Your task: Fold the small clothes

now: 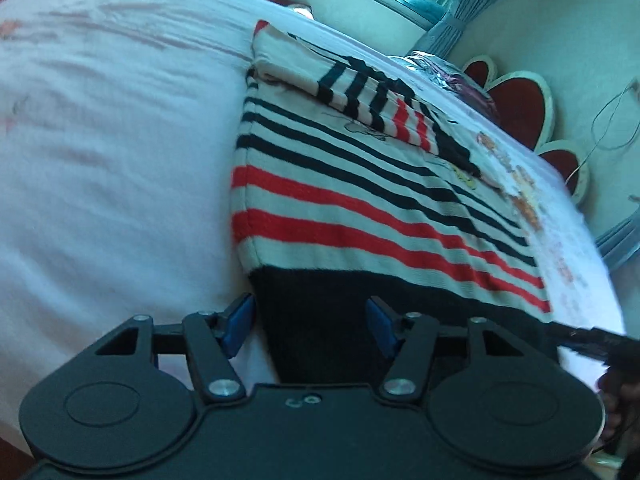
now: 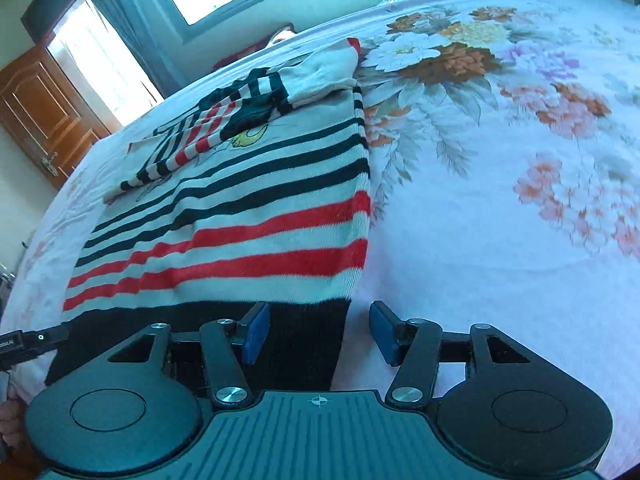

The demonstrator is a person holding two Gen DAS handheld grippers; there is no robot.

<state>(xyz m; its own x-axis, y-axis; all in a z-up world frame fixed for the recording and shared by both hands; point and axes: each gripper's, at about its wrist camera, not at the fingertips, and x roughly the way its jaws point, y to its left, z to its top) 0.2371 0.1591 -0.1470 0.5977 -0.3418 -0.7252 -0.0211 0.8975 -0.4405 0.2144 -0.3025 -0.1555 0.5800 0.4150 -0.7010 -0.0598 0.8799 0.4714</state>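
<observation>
The striped sweater (image 1: 360, 216) lay flat on the bed (image 1: 100, 160) — soft, limp knit, light, best taken at its black hem (image 2: 280, 328) corners. The left gripper (image 1: 310, 326) and the right gripper (image 2: 318, 334) each stood half open over one hem corner, holding nothing.

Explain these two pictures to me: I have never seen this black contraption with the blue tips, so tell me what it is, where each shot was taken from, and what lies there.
Each picture comes from a camera mounted on a hand-held two-finger gripper, looking along its fingers. One shows the left gripper, the other the right gripper; the blue tips are their pads.

A knitted white sweater with black and red stripes lies on a bed with a pale floral blanket, sleeves folded in.

Both grippers are open at the sweater's black hem, holding nothing yet.
</observation>
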